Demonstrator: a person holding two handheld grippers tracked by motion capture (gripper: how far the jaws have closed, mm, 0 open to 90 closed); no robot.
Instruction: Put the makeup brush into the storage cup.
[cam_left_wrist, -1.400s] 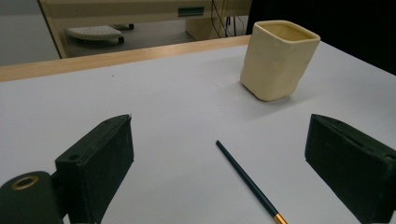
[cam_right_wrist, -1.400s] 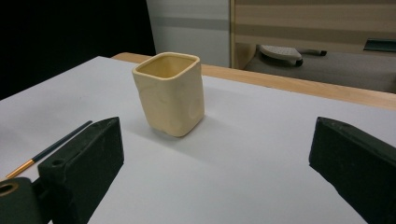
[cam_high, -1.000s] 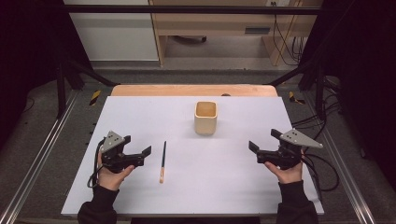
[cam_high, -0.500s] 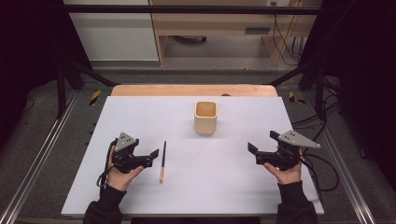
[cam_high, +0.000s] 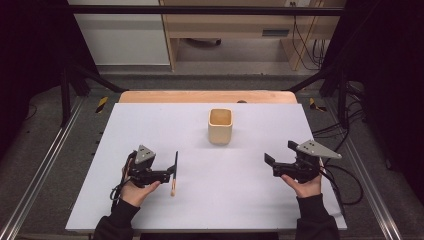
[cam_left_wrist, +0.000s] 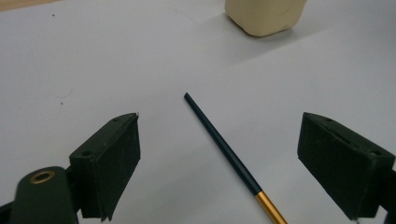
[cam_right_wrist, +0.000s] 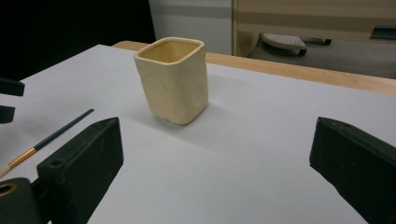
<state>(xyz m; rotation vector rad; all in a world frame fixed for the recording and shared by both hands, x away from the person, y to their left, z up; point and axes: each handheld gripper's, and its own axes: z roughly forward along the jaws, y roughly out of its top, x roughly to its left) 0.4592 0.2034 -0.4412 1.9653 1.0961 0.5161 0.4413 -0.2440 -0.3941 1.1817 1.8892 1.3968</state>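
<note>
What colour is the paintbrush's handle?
Dark teal-black, with a gold ferrule; the paintbrush shows best in the left gripper view.

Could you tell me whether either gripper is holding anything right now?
Nothing is held: the left gripper straddles the paintbrush with open jaws, and the right gripper is open too.

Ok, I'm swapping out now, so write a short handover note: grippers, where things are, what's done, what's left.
Left gripper: jaws apart and just been closing, straddling the brush, pads not touching it.
Right gripper: open, holding nothing, right of the cup.
Brush lies flat on the table, dark handle end toward the far edge. Cup stands upright mid-table.
Done: left gripper is lined up over the brush.
Left: probably close on the handle and lift; likely into the cup.
</note>
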